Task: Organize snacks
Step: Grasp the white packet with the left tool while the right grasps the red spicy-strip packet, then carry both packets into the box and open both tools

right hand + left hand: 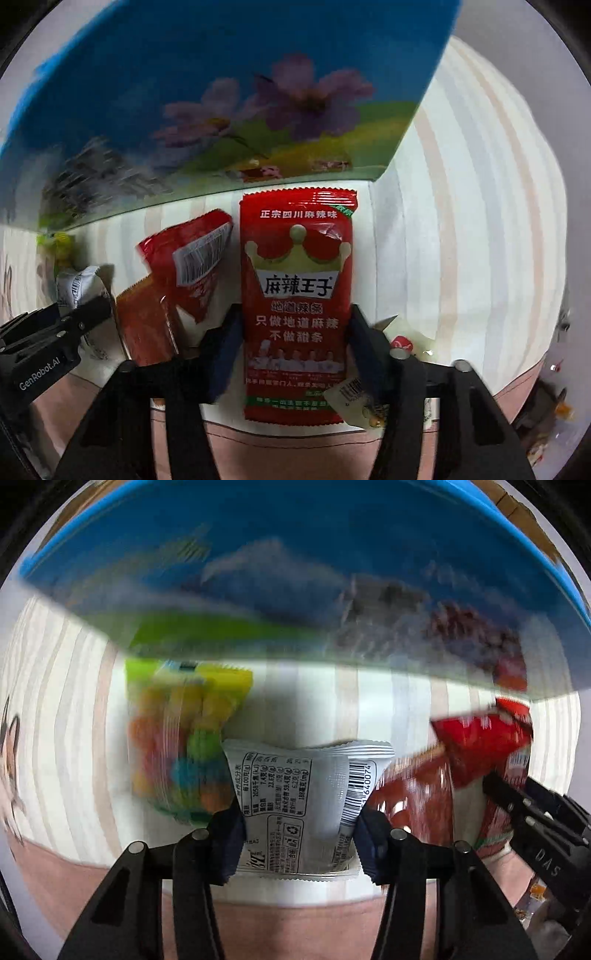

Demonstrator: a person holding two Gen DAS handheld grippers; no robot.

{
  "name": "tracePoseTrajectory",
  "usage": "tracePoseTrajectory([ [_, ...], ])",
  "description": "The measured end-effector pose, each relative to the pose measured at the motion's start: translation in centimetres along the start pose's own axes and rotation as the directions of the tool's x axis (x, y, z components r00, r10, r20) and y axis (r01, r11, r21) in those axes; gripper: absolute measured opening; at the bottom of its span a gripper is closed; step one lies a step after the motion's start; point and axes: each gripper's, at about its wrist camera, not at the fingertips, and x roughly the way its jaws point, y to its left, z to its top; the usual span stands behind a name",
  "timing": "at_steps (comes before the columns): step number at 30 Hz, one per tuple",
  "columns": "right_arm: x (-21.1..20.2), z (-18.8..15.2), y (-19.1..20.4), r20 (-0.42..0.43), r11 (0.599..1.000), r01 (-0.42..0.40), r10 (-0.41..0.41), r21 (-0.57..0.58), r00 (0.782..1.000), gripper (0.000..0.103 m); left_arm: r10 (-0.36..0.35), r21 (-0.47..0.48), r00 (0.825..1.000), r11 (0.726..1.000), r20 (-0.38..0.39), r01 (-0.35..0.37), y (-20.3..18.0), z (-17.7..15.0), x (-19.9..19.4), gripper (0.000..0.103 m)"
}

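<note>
Snacks on striped cloth (461, 229): left gripper (299, 834) pinches grey packet (295, 797), right gripper (295, 354) pinches red crown packet (297, 295), both just before blue flowered box (221, 92), candy bag (184, 738) left of grey packet.

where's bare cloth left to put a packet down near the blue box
Bare striped cloth lies right of the blue box, beyond the red crown packet. A smaller gap sits between the candy bag and the red packets. Crowded between both grippers.

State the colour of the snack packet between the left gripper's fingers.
Silvery white packet, black print; clearest in left wrist view.
</note>
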Motion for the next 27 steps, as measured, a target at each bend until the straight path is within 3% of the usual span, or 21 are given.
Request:
tracePoseTrajectory([
  [5, -1.3, -3.9, 0.3, -0.012, 0.997, -0.077, 0.077, -0.011, 0.997, 0.050, 0.006, -0.007, 0.999, 1.000, -0.034, -0.006, 0.0, -4.9, -0.7, 0.048],
  [12, -1.4, -10.6, 1.7, -0.131, 0.984, -0.170, 0.162, -0.049, 0.978, 0.050, 0.014, -0.002, 0.990, 1.000, -0.141, -0.015, 0.6, -11.5, 1.1, 0.049],
  [17, 1.0, -12.7, 1.4, -0.205, 0.971, -0.231, 0.237, 0.054, 0.950, 0.058, 0.011, -0.020, 0.986, 1.000, -0.164, -0.014, 0.8, -11.7, 3.2, 0.051],
  [21, 1.6, -13.2, 1.8, -0.201, 0.971, -0.219, 0.234, 0.093, 0.951, 0.060, 0.024, -0.014, 0.987, 1.000, -0.162, -0.026, -0.1, -11.8, 4.0, 0.051],
  [27, 2.6, -13.2, 4.4, -0.169, 0.989, -0.144, 0.147, 0.028, 0.975, 0.059, 0.025, -0.018, 0.992, 0.999, -0.123, -0.028, 0.3, -11.7, 2.7, 0.049],
])
